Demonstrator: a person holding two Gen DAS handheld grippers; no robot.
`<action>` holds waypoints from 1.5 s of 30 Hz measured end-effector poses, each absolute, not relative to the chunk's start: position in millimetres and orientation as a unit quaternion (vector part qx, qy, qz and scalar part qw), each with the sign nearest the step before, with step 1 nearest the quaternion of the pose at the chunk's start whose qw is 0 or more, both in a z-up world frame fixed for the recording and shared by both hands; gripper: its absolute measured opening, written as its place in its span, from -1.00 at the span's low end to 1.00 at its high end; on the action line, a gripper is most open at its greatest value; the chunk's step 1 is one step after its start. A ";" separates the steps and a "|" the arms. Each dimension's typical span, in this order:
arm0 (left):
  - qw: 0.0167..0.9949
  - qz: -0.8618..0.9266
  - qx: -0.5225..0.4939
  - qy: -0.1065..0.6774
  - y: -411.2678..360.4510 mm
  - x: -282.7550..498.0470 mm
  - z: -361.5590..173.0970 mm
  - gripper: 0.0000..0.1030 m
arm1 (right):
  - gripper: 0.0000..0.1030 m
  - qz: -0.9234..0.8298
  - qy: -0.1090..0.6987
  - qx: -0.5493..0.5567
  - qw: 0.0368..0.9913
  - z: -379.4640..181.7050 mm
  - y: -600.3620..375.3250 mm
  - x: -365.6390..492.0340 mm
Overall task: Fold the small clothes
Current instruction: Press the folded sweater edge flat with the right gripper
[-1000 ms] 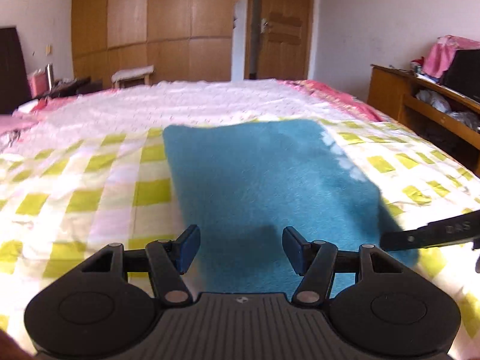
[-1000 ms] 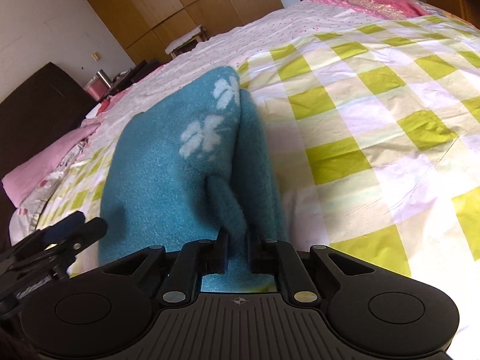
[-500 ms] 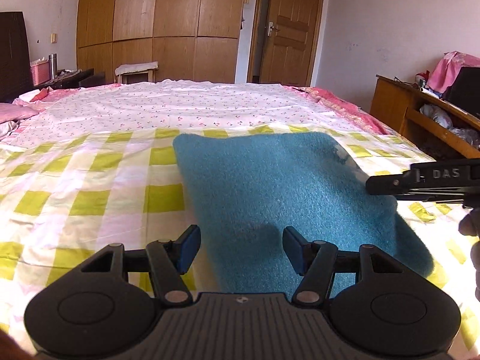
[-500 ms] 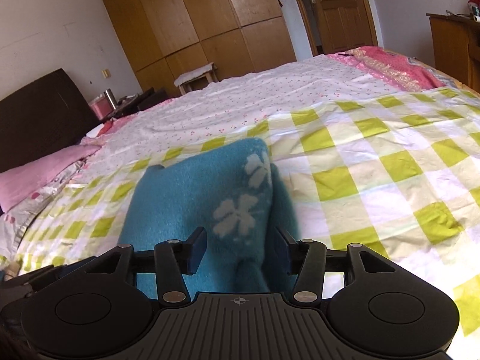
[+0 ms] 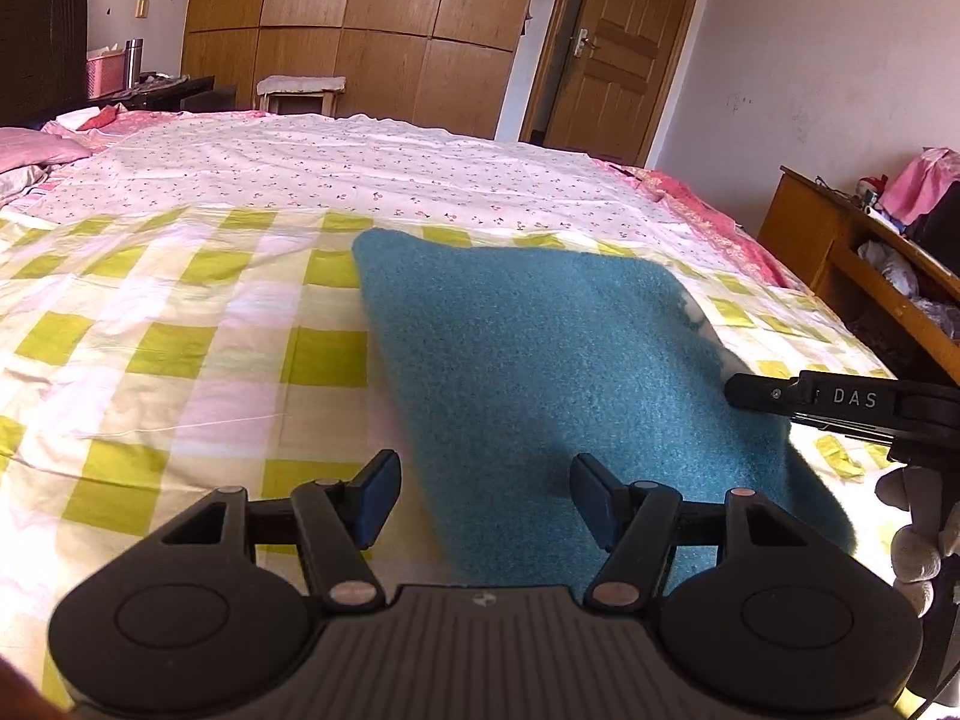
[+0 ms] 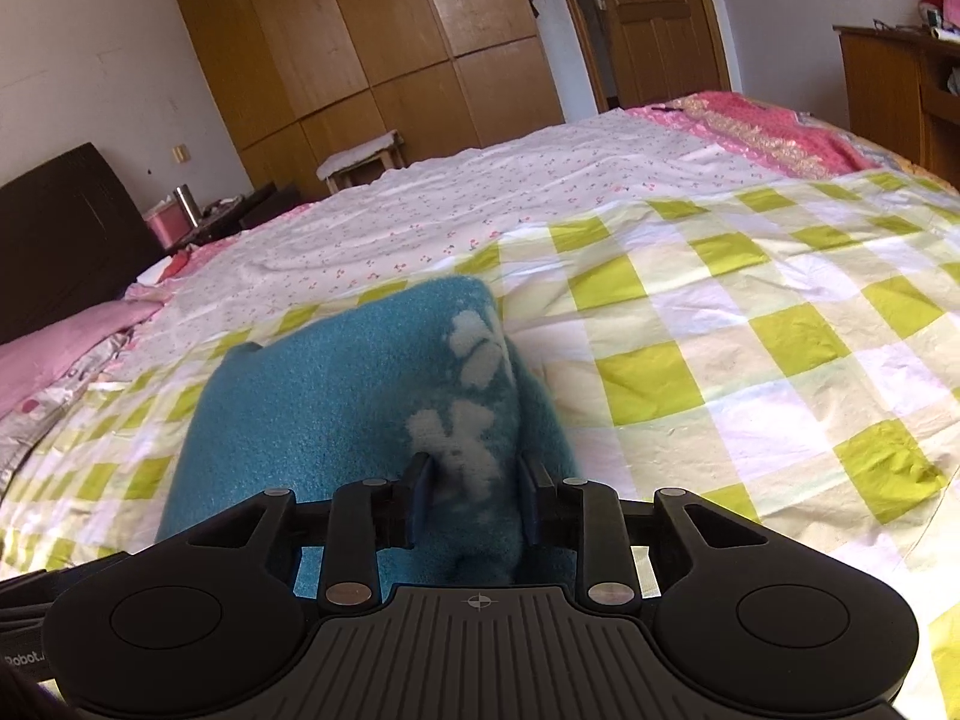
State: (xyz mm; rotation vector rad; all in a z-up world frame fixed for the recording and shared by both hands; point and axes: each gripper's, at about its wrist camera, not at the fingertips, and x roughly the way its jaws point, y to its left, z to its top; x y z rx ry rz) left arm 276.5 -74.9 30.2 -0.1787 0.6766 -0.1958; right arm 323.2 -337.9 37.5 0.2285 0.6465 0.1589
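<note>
Teal fleece garment point(image 5: 558, 372) on checked bedspread point(image 5: 180, 324), both wrist views.
Left gripper point(image 5: 483, 489) spread, empty; only the right view shows the right gripper point(image 6: 474, 501) just closing around the white-flowered fold, contact unclear.

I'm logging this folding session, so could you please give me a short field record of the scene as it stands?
garment: teal fleece cloth with white flower prints, lying on the bed
surface: green-and-white checked sheet
left hand-held gripper: open above the cloth's near edge, holding nothing
right hand-held gripper: jaws just been closing, a raised fold of cloth between them; grip unclear
background: wooden wardrobe, door
</note>
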 end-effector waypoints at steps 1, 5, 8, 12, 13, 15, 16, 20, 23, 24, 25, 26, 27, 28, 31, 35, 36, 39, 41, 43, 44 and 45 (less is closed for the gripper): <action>0.935 -0.097 -0.083 0.330 -75.9 274.6 30.2 0.33 | -0.36 0.084 0.312 0.104 0.940 41.2 -337.4 319.6; 0.928 -0.107 -0.085 0.347 -79.7 275.7 22.6 0.33 | 0.34 0.080 0.300 0.072 0.948 47.0 -342.2 310.8; 0.923 -0.116 -0.104 0.353 -81.9 279.0 15.2 0.33 | 0.38 0.087 0.316 0.091 0.940 38.6 -350.2 314.4; 0.922 -0.122 -0.112 0.351 -84.1 285.5 11.0 0.44 | 0.48 0.103 0.341 0.131 0.925 26.1 -359.6 324.5; 0.922 -0.124 -0.112 0.350 -84.8 287.3 9.5 0.50 | 0.51 0.106 0.342 0.132 0.924 23.6 -360.7 326.1; 0.921 -0.129 -0.114 0.350 -85.3 290.4 6.1 0.56 | 0.52 0.119 0.353 0.146 0.916 16.9 -363.5 330.3; 0.920 -0.132 -0.116 0.350 -84.6 291.0 4.8 0.57 | 0.52 0.128 0.364 0.163 0.908 11.9 -365.8 333.6; 0.915 -0.151 -0.126 0.353 -75.9 287.7 2.7 0.45 | 0.50 0.146 0.391 0.257 0.872 -10.7 -371.2 338.9; 0.909 -0.166 -0.124 0.361 -67.8 278.1 5.1 0.26 | 0.34 0.159 0.394 0.244 0.872 -4.9 -360.9 331.6; 0.909 -0.168 -0.120 0.361 -65.7 273.2 6.6 0.24 | 0.29 0.163 0.397 0.251 0.868 -4.8 -358.7 328.3; 0.910 -0.169 -0.114 0.361 -62.8 266.3 8.5 0.24 | 0.28 0.167 0.403 0.257 0.862 -5.5 -355.4 324.1; 0.911 -0.168 -0.109 0.360 -59.7 259.9 10.2 0.23 | 0.26 0.170 0.409 0.260 0.858 -6.2 -351.6 319.2; 0.912 -0.165 -0.106 0.360 -55.3 252.7 11.7 0.23 | 0.26 0.176 0.415 0.260 0.854 -6.0 -346.8 314.1; 0.912 -0.162 -0.107 0.363 -49.9 245.7 12.6 0.23 | 0.25 0.183 0.422 0.256 0.850 -5.1 -340.2 308.1; 0.910 -0.159 -0.101 0.370 -36.0 219.7 15.3 0.23 | 0.23 0.207 0.441 0.237 0.841 -2.2 -321.2 281.0; 0.903 -0.179 -0.085 0.381 -29.7 184.5 17.2 0.23 | 0.21 0.213 0.459 0.194 0.840 4.0 -309.8 238.3; 0.905 -0.178 -0.080 0.377 -30.5 177.8 18.1 0.23 | 0.24 0.204 0.457 0.188 0.845 7.1 -310.9 231.4; 0.919 -0.166 -0.060 0.353 -30.4 163.7 25.4 0.22 | 0.27 0.168 0.436 0.193 0.863 21.9 -322.8 215.0; 0.925 -0.160 -0.060 0.340 -26.1 158.0 32.7 0.22 | 0.27 0.155 0.416 0.215 0.870 30.4 -333.6 205.3; 0.933 -0.150 -0.053 0.324 -23.5 155.4 41.2 0.22 | 0.27 0.141 0.392 0.210 0.885 39.6 -334.3 197.1; 0.937 -0.146 -0.045 0.314 -23.8 154.6 44.9 0.22 | 0.27 0.132 0.379 0.199 0.894 44.4 -332.1 193.1; 0.941 -0.142 -0.037 0.304 -24.6 154.4 48.2 0.22 | 0.27 0.119 0.360 0.182 0.907 51.1 -327.3 190.0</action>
